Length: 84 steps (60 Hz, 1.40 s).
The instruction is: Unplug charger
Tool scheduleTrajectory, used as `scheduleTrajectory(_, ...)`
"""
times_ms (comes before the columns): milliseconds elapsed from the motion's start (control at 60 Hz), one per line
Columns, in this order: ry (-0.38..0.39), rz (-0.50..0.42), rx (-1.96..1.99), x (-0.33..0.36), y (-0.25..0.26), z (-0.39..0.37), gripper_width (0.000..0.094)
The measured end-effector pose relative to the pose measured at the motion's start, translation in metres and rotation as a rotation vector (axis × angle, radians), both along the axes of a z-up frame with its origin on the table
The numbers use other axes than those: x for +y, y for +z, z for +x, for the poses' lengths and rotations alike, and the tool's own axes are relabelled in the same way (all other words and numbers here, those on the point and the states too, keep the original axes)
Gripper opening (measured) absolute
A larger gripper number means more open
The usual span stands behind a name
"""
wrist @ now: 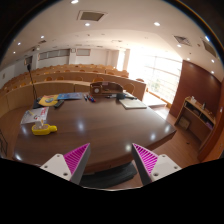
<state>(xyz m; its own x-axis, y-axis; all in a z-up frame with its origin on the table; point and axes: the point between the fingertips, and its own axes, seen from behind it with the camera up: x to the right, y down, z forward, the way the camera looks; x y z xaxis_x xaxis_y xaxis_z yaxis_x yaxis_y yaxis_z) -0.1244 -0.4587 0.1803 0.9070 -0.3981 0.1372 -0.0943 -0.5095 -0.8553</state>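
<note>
My gripper [111, 162] is open, its two magenta pads [76, 158] wide apart with nothing between them. It is held above the near edge of a large oval wooden table [100, 125]. I cannot make out a charger or a socket. Small things lie far ahead on the table: a yellow object [43, 128] and a white box [36, 115] beyond the left finger, and a brown bag [103, 89] at the far end.
A black chair back [105, 172] sits just below the fingers at the table's near edge. Blue and yellow items [50, 100] and a greenish sheet [132, 102] lie on the far part of the table. Wooden cabinets [196, 105] stand at the right, and windows [155, 75] are behind.
</note>
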Motion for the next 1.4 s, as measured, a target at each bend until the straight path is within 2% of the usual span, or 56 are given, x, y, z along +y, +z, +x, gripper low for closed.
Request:
scheduleTrajectory(283, 0.053, -0.062, 0.021, -0.008, -0.059, -0.050, 0.0850)
scheduleTrajectory(483, 0.222, -0.068, 0.086, 0.025, -0.103, -0.154, 0.0848)
scheduleTrajectory(600, 0.321, -0.010, 0.093, 0.075, -0.103, -0.222, 0.0838)
scheduleTrajectory(700, 0.369, 0.048, 0.104, 0.128, -0.097, -0.271, 0.0842)
scheduleTrajectory(833, 0.387, 0.080, 0.095, 0.203, -0.097, -0.310, 0.0839)
scheduleTrajectory(1017, 0.346, 0.077, 0.116, 0.285, -0.115, -0.324, 0.0821)
scheduleTrajectory(1167, 0.304, 0.057, 0.115, 0.323, -0.140, -0.318, 0.0725)
scheduleTrajectory(1250, 0.301, 0.072, 0.123, 0.336, -0.141, -0.316, 0.0558)
scheduleTrajectory(1300, 0.270, 0.080, 0.103, 0.340, -0.139, -0.305, 0.0401)
scheduleTrajectory(1400, 0.277, 0.081, 0.134, 0.340, -0.140, -0.306, 0.0365)
